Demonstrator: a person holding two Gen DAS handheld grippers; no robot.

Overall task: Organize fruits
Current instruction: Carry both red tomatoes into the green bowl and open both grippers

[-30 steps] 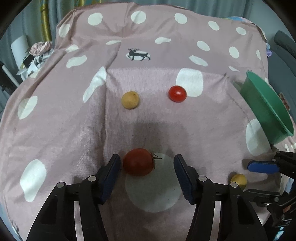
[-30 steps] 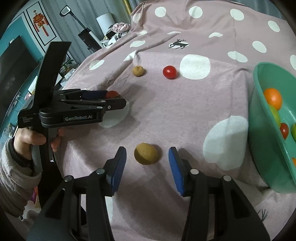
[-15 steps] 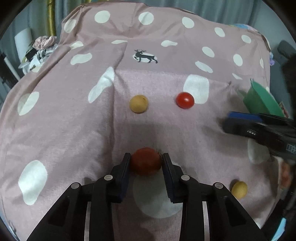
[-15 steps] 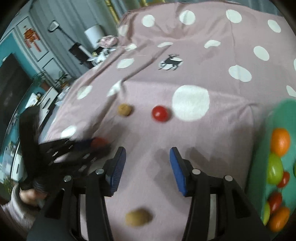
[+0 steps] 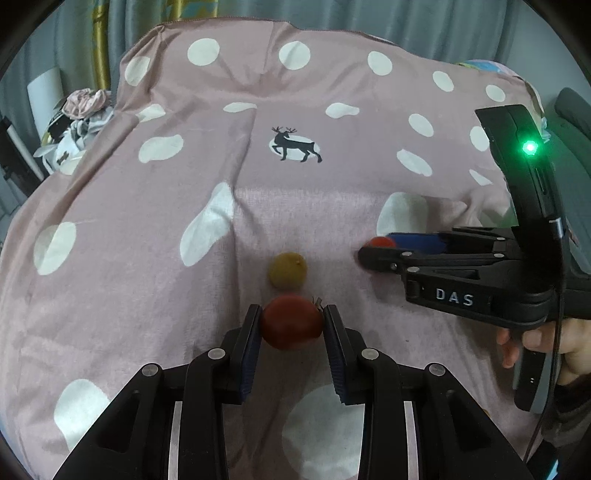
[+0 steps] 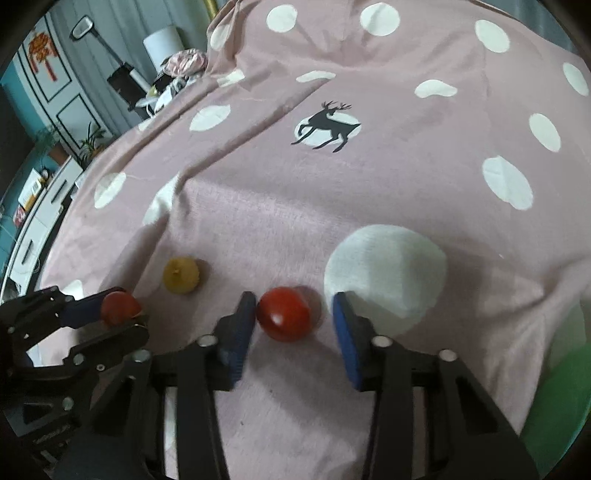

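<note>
A pink cloth (image 5: 155, 236) with white dots and a black deer print (image 5: 295, 144) covers the surface. Behind it hang grey curtains (image 5: 424, 22); crumpled clothes (image 5: 83, 110) lie at the left, beside a white roll (image 5: 42, 94).

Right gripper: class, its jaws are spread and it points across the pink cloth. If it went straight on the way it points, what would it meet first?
The right gripper would meet the small red tomato first. It already sits between the open jaws, close to the left finger. Beyond it lies only the pink spotted cloth.
</note>
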